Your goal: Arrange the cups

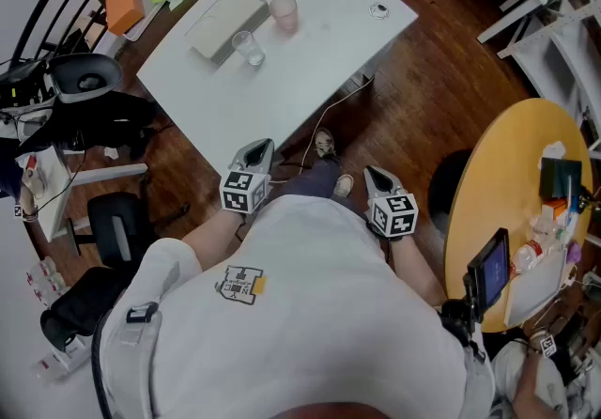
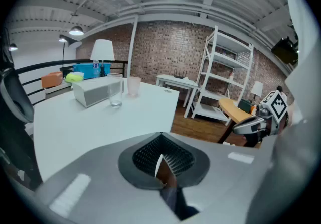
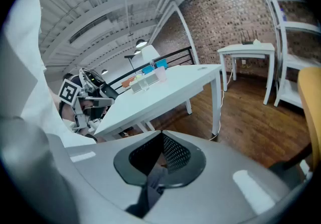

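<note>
Two cups are seen on the white worktop: a clear glass cup, upright and see-through, and a pink cup, frosted and also upright. Both are set toward the far side of the worktop, just beside a long grey box. The clear one is placed at the box's near corner and the pink one by its right end, the two cups apart from each other. In the left gripper view the same pair is picked out, the clear cup in front of the box and the pink cup to its right.

Now the tongs. The left tongs are held low at the worktop's near edge, close to the person's body and well apart from both cups. Their jaws are shown pressed together, only a thin seam between the pads. The right tongs are held alongside, over the wooden floor, likewise closed pad to pad. Neither cup is touched by either.
</note>
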A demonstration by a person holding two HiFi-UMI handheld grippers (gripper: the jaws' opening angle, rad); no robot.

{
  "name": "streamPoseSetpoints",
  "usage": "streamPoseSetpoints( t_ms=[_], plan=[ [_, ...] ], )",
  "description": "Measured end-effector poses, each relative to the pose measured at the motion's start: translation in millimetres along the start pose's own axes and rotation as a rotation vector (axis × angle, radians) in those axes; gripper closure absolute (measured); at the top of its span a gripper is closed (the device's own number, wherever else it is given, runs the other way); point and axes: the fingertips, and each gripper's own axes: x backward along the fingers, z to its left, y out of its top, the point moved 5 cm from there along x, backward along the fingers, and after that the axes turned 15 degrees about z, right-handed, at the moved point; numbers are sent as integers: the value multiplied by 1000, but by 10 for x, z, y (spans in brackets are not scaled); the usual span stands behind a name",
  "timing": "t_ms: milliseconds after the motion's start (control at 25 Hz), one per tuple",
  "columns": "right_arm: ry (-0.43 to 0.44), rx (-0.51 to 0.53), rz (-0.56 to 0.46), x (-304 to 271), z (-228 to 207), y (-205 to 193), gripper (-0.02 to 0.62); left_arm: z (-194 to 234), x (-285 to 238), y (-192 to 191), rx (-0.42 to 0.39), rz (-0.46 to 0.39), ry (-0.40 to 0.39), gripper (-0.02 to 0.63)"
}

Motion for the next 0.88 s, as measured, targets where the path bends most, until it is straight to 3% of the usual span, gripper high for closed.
streamPoseSetpoints(
  t_ms=[360, 480, 600, 880],
  plan=[
    [3, 384, 36, -494, -147, 1538, 595, 754, -484, 934, 117, -173, 205, 606],
    [14, 492, 57, -663, -179, 1986, 595, 913, -616, 986, 197, -192, 243, 606],
    [63, 578, 75, -848, -76, 2351, 595, 1025, -617, 1019, 260, -196, 302, 606],
    [265, 854, 120, -1382, 329, 2936, 595, 1199, -663, 1123, 300, -223, 448, 606]
  ],
)
